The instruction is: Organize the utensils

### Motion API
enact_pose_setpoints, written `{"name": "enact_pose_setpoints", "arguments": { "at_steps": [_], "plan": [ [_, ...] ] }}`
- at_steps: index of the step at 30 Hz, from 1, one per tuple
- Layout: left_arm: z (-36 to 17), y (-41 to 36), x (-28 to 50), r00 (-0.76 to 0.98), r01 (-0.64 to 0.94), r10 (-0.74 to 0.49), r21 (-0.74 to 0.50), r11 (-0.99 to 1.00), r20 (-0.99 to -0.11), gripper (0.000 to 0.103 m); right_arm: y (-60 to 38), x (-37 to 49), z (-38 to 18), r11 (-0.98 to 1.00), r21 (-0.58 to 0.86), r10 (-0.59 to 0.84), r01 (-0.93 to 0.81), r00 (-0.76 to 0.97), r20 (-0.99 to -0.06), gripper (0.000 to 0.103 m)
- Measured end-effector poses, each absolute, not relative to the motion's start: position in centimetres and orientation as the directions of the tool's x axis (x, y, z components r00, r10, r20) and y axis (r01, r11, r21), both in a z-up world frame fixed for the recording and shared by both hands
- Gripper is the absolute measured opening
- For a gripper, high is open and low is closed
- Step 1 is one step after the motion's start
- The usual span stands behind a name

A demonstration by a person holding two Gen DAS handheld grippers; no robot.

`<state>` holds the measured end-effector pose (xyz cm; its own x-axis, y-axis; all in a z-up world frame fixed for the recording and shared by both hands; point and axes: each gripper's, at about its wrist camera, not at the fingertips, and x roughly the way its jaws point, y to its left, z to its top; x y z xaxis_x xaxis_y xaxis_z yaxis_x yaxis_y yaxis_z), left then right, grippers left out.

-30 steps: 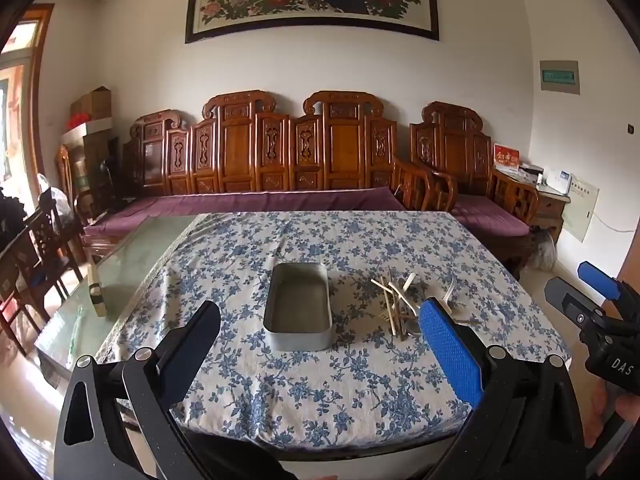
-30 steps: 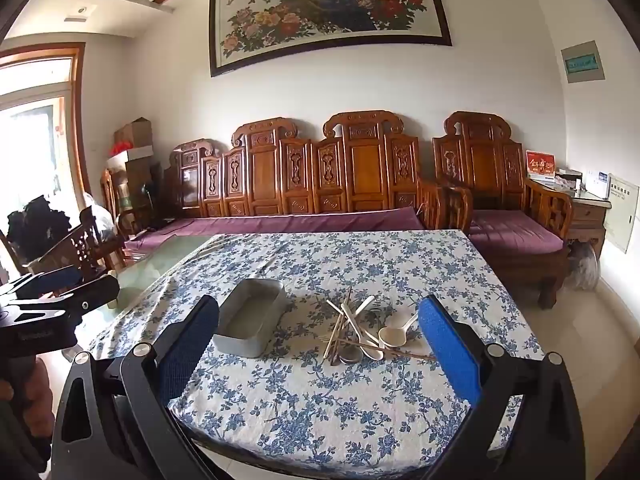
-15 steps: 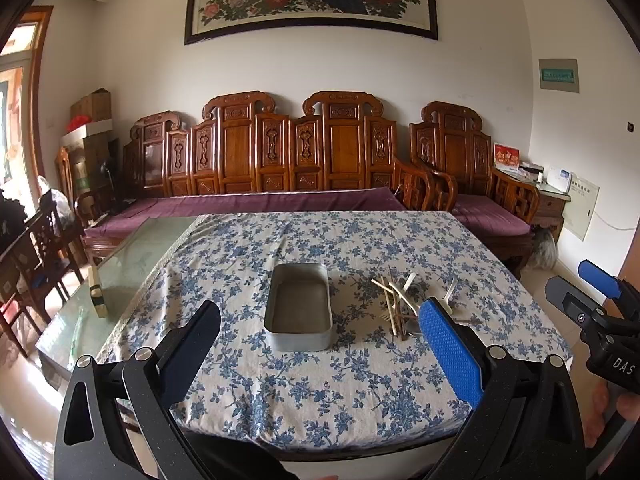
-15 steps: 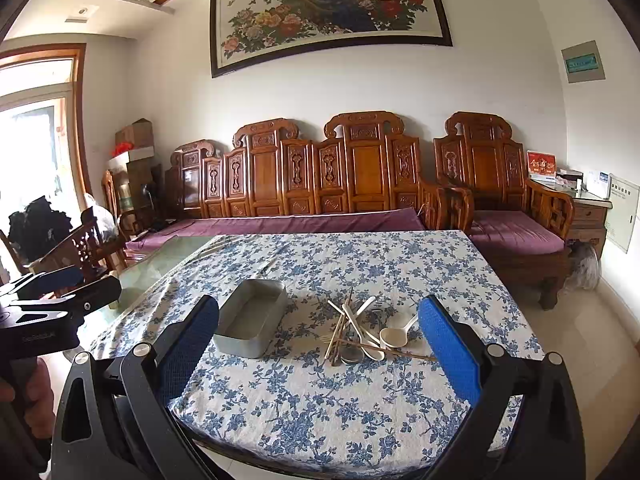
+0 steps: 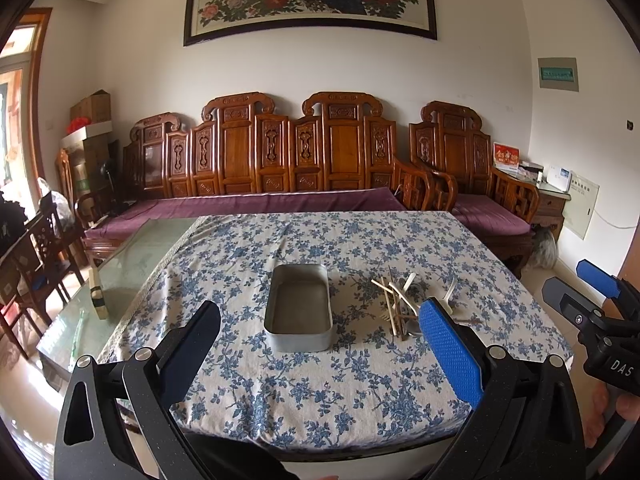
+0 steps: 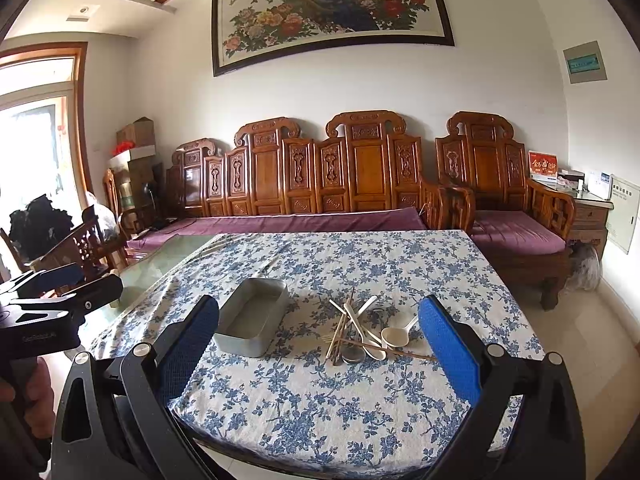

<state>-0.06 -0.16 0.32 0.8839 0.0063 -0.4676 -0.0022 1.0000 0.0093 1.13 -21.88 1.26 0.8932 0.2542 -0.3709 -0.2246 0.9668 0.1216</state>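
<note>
Both the left claw (image 5: 320,354) and right claw (image 6: 318,348) hang spread wide and unladen short of the counter (image 6: 400,256), the empty metal tin (image 6: 252,318) ahead-left of the right claw to receive the heaped chopsticks and spoons (image 6: 360,328) dead ahead.

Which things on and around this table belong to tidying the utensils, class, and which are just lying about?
Part of the job:
- metal tin, empty
- pile of chopsticks
- white spoons
- left gripper and right gripper, both open

Just lying about:
- floral tablecloth
- carved wooden sofa
- peacock painting
- cardboard box
</note>
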Motion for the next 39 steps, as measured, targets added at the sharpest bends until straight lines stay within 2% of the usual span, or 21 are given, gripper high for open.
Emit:
{"name": "enact_pose_setpoints", "arguments": {
  "at_steps": [39],
  "plan": [
    [0.65, -0.55, -0.62, 0.888, 0.011, -0.001, 0.018, 1.000, -0.460, 0.097, -21.00, 0.65, 1.33, 0.964, 0.125, 0.263, -0.233, 0.890, -0.372, 0.100]
  ]
}}
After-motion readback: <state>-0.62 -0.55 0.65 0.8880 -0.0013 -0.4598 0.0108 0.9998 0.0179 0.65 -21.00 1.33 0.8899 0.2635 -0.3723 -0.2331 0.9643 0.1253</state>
